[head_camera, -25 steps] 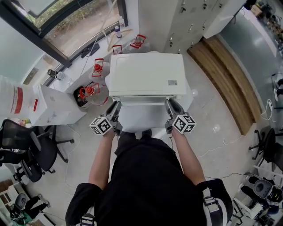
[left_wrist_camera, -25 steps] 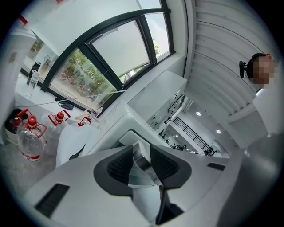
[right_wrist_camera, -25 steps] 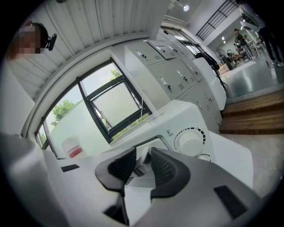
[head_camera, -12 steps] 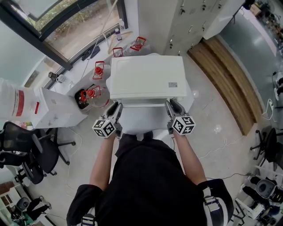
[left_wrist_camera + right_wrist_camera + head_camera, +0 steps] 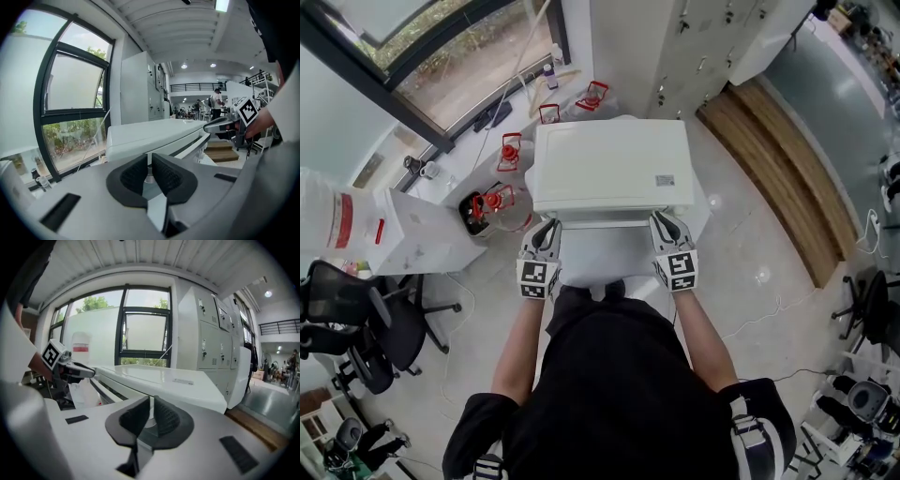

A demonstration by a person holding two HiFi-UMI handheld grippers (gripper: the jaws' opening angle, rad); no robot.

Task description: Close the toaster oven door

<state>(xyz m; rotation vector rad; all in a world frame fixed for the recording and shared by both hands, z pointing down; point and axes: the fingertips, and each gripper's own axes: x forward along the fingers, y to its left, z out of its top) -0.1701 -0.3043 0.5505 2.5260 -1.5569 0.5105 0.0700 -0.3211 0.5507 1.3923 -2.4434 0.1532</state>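
toaster oven [image 5: 612, 164] stands straight before the person; the head view shows its flat top, while only the gripper views show the pale bar [image 5: 187, 143] across its front. left gripper [image 5: 546, 234] and right gripper [image 5: 667, 228], jaws just closing, pinch that bar's ends. its long axis runs left-right, front facing the person.

Nothing legible in any view. The toaster oven [image 5: 609, 155] has a small label [image 5: 666, 180] on its top, print too small to read; the white container [image 5: 319, 202] at left has a red band [image 5: 337, 214], also unreadable. Otherwise only black-and-white square codes on the left gripper [image 5: 546, 232] and right gripper [image 5: 664, 223] cubes, no characters.
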